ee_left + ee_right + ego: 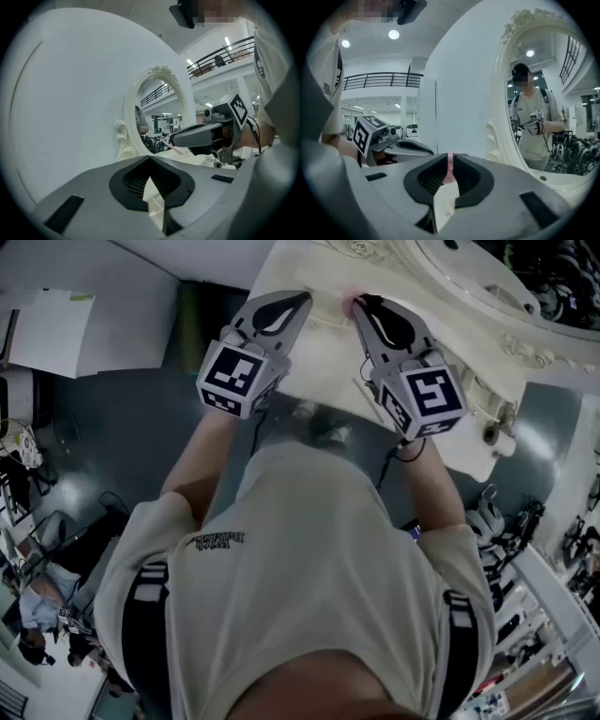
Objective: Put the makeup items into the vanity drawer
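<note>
Both grippers hover side by side over the white vanity top (323, 367). My right gripper (360, 304) is shut on a thin pink makeup item (351, 304). In the right gripper view the pink item (450, 168) stands upright, pinched between the dark pads of the right gripper (450, 157). In the left gripper view the same pink item (176, 148) pokes out of the right gripper's tip. My left gripper (306, 298) is shut with nothing in it, and its tips meet in the left gripper view (150, 158). No drawer opening is in view.
An oval mirror in an ornate white frame (506, 108) stands at the back of the vanity, against a white wall panel (79, 93). A round knob (489, 434) sits on the vanity's edge at the right. Grey floor (122, 427) lies to the left.
</note>
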The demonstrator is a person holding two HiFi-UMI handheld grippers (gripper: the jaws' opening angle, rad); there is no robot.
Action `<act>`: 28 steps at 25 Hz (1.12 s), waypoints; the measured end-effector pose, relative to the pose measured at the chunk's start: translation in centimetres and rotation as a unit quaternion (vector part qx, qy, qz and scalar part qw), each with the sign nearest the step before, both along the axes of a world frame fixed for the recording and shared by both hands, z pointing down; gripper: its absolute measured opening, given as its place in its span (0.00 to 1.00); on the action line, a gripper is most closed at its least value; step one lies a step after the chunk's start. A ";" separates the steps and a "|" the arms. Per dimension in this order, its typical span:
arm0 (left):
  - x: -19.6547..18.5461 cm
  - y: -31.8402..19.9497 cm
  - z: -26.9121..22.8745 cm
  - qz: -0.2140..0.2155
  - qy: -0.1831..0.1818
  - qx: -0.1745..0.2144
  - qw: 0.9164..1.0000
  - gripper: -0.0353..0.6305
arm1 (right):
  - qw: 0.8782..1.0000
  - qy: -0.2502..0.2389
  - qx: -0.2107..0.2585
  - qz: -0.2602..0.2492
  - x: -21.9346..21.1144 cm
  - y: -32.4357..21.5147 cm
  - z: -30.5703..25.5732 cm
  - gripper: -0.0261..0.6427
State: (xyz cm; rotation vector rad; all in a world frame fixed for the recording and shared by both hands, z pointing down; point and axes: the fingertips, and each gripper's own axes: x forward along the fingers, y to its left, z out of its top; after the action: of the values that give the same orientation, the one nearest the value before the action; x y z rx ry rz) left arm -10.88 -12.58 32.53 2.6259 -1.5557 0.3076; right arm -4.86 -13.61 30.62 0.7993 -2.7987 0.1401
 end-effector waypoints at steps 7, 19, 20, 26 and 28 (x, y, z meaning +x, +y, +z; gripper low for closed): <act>-1.9 -2.9 5.5 -0.004 -0.009 -0.052 0.999 0.07 | 0.997 0.064 -0.052 -0.012 -3.6 -4.5 8.6 0.10; -4.3 -5.0 19.5 -0.018 0.003 -0.178 0.984 0.07 | 0.978 0.130 -0.160 -0.008 -5.4 -6.8 21.8 0.10; -4.6 -5.3 20.2 -0.024 0.004 -0.183 0.983 0.07 | 0.978 0.131 -0.165 -0.007 -5.7 -6.9 22.3 0.10; -5.0 -5.4 22.7 -0.025 0.011 -0.203 0.979 0.08 | 0.972 0.151 -0.183 -0.005 -6.5 -7.0 25.5 0.10; -5.0 -5.2 22.9 -0.023 0.008 -0.204 0.979 0.07 | 0.969 0.159 -0.188 -0.002 -6.5 -6.9 26.4 0.11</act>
State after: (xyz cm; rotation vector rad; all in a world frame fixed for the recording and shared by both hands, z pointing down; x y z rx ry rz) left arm -15.89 -17.79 55.43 2.2680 -1.3706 0.5370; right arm -11.35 -20.51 57.01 0.6546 -2.3695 0.4802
